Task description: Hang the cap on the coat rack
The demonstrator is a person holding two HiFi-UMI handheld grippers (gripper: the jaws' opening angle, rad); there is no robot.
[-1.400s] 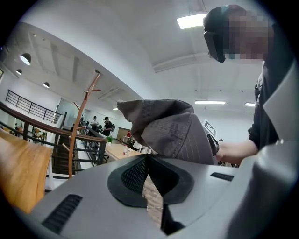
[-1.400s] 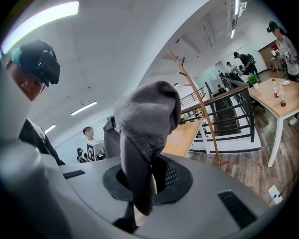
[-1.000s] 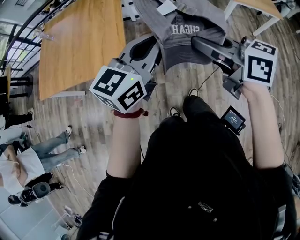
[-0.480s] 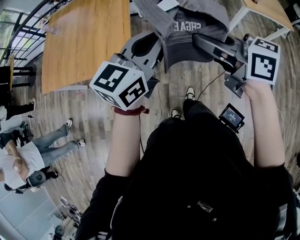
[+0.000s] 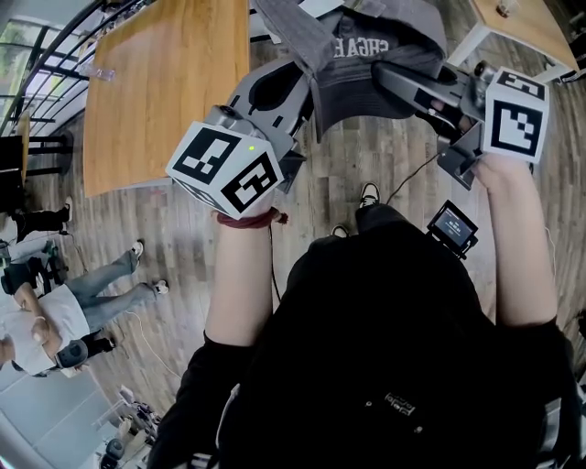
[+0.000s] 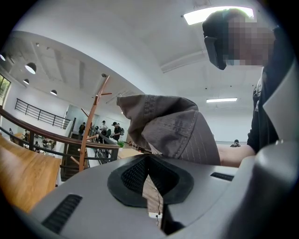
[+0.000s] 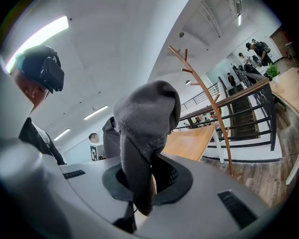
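Cap (image 5: 366, 55), grey, is held in the air between the two grippers near the top edge of the head view, above the wooden floor (image 5: 366, 156). The left gripper (image 5: 307, 87) has its pads (image 6: 135, 175) drawn together at the tips on one edge of the cloth, which bunches up just above them. The right gripper (image 5: 389, 78) has its jaws nearly closed on a fold of the other side, with a dark tail of cloth hanging down between them.

Under the cap lies open floor. A large wooden table (image 5: 174, 82) runs along the left, its near right corner just beside the left gripper's body (apart from it in height, as far as the view tells). A smaller white-legged table (image 5: 522, 18) fills the top right corner. The coat rack (image 6: 86, 135), a slim wooden pole with upward branches, stands well apart from the cap, by a dark railing (image 7: 272, 121). It shows left of the cap in the left gripper view and right of it in the right gripper view, with open air between rack and cap in both.

Compared with a second ago, both pinches look unchanged, and the cap sits slightly nearer the top edge of the head view. The wooden table has slid a little further in, and the person's shoe (image 5: 369, 194) has shifted on the floor.
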